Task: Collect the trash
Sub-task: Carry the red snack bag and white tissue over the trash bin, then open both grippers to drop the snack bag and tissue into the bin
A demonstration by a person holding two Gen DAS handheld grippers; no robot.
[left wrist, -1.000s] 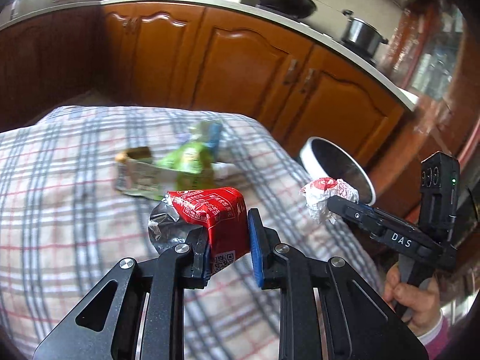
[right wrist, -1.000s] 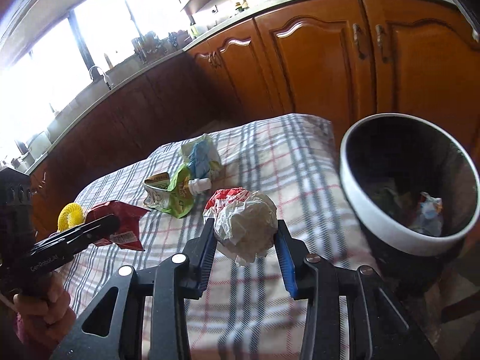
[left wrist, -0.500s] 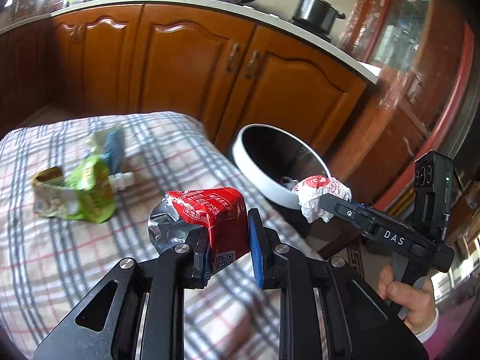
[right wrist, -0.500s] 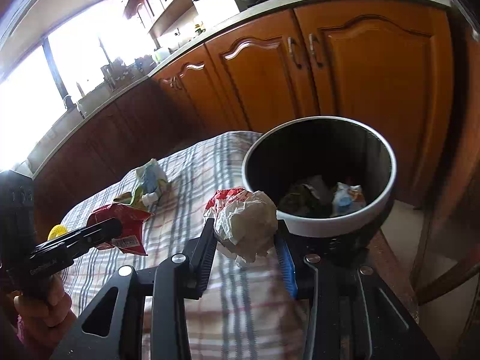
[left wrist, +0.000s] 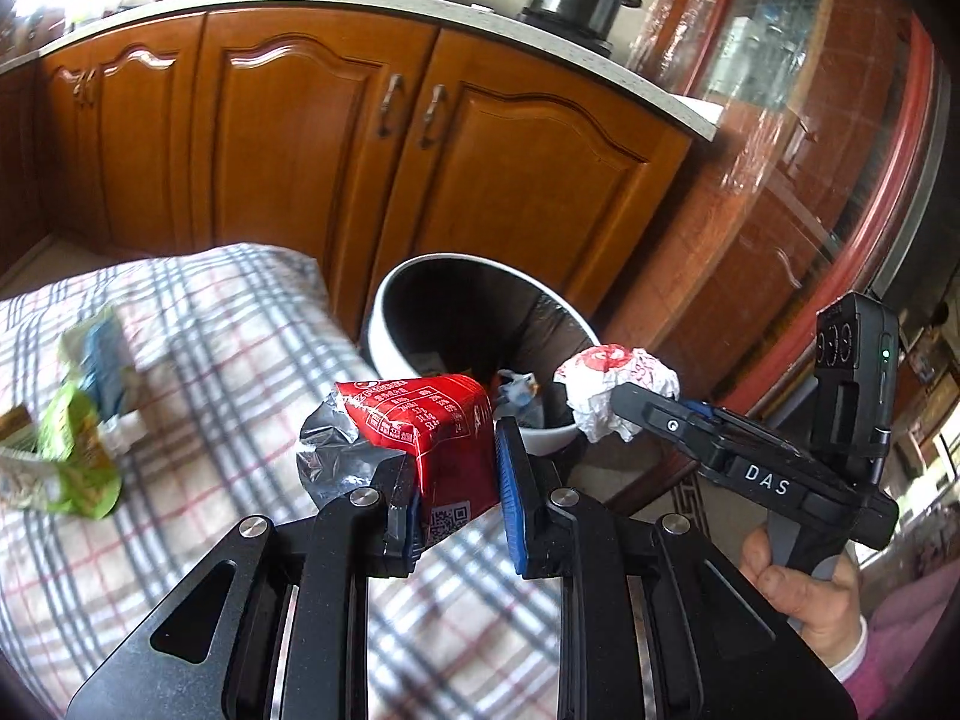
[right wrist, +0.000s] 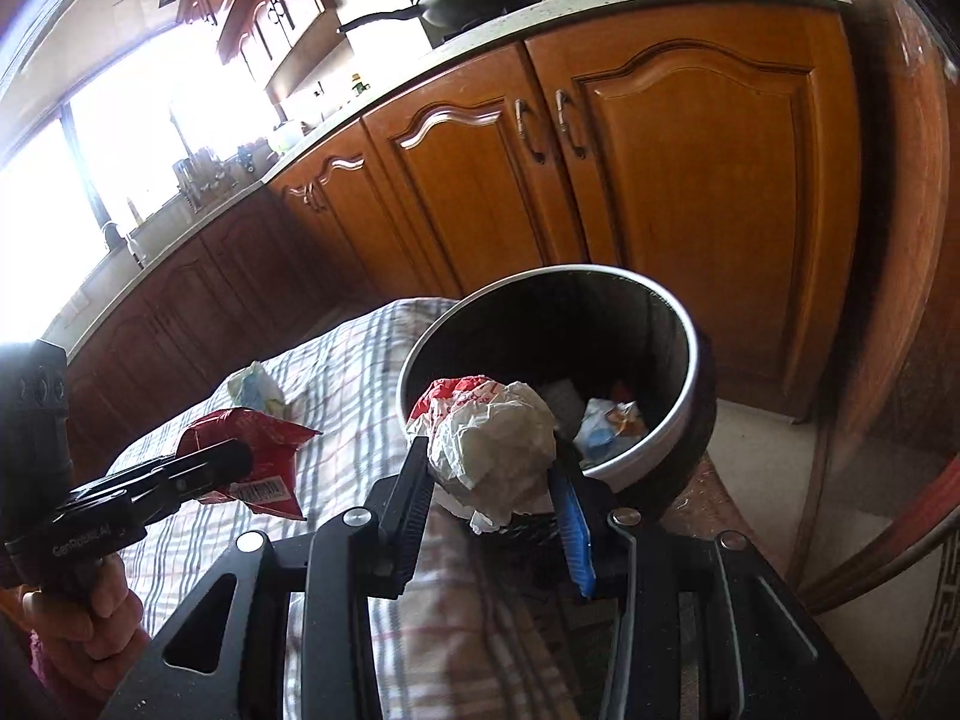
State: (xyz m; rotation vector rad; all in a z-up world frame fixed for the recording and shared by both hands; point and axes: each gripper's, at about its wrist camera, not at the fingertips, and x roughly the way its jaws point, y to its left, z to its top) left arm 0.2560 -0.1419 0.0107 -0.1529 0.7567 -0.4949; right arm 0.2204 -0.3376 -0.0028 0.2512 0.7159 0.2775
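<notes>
Here the left gripper [left wrist: 456, 468] is clamped on a red wrapper [left wrist: 432, 432] with crumpled silver foil at its side, held over the checked cloth [left wrist: 240, 360] near the bin [left wrist: 384, 336]. The right gripper [right wrist: 492, 480] pinches a ball of white paper [right wrist: 498, 444] just above the bin's white rim [right wrist: 636, 462]. The paper hides part of the bin's inside; the scraps at its bottom [right wrist: 606, 420] are too small to identify. At the left view's edge, a green packet [left wrist: 78, 456] on the cloth is blurred and partly cut off.
</notes>
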